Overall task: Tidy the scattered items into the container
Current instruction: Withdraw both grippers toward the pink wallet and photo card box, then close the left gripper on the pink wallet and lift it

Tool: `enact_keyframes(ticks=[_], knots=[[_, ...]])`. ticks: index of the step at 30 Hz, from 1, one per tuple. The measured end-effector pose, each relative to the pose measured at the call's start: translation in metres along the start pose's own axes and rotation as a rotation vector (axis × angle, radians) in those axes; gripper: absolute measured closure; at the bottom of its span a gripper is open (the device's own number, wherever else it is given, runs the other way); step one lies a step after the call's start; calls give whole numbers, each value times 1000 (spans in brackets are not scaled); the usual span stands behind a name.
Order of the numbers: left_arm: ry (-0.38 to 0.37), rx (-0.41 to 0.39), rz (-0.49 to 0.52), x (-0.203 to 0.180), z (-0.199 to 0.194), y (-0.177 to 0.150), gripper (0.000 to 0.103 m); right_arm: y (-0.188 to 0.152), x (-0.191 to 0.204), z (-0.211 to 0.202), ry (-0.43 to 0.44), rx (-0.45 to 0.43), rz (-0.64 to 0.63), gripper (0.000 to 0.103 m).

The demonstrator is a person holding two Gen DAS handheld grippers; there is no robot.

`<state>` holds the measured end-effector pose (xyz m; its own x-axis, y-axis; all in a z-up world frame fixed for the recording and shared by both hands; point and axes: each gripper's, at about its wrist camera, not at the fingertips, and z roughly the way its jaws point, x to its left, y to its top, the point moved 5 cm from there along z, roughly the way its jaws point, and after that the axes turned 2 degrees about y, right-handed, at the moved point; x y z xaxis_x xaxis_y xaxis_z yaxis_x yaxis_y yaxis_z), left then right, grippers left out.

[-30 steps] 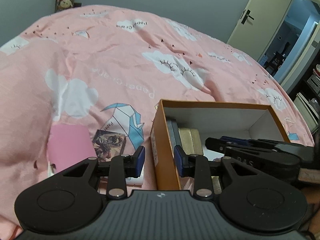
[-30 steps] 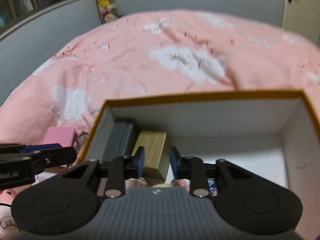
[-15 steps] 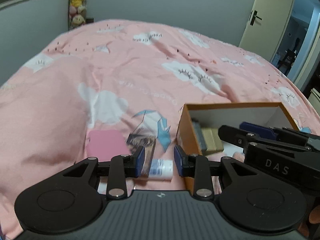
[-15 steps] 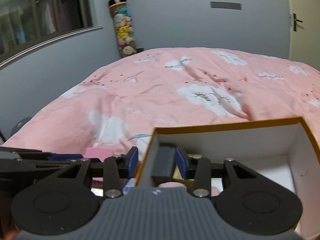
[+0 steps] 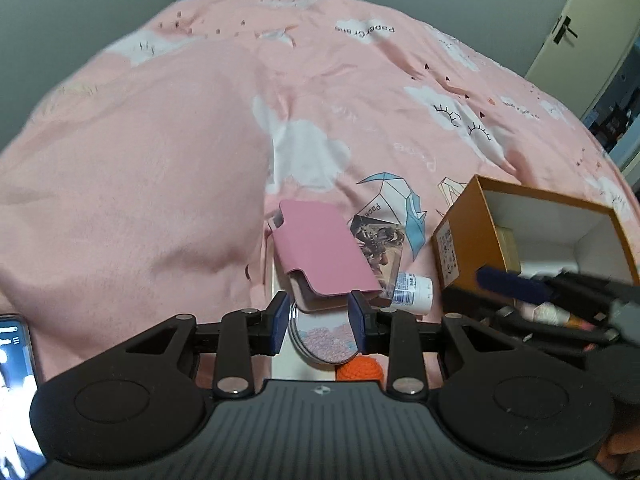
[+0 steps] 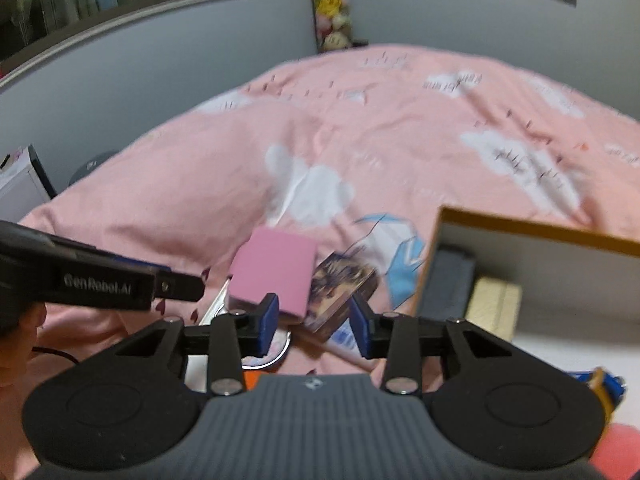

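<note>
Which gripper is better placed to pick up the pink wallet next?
Left, probably. The left gripper is open, empty and centred just short of the pink wallet; the right gripper, jaws closing on nothing, faces the picture card.

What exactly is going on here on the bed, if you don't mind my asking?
A person with a gripper in each hand is tidying loose items into an orange box. The left gripper hangs empty above a pink case. The right gripper, also empty with jaws closing, is beside the box.

A home bedroom: pink cloud-print duvet (image 5: 200,152), hanging plush toys (image 6: 332,12), door (image 5: 584,20).
</note>
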<state>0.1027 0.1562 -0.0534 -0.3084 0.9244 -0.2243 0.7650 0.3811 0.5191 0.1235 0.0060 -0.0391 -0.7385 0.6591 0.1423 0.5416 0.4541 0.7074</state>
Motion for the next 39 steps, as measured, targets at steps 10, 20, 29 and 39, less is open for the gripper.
enact_keyframes(ticks=[10, 20, 29, 39], knots=[[-47, 33, -161, 21, 46, 19, 63, 8, 6, 55, -17, 138, -20, 71], [-38, 47, -197, 25, 74, 19, 57, 10, 13, 82, -23, 176, -79, 76], [-58, 27, -202, 22, 78, 17, 58, 13, 10, 89, -8, 176, -54, 81], [-123, -32, -180, 11, 54, 23, 62, 13, 7, 85, -31, 187, -82, 86]])
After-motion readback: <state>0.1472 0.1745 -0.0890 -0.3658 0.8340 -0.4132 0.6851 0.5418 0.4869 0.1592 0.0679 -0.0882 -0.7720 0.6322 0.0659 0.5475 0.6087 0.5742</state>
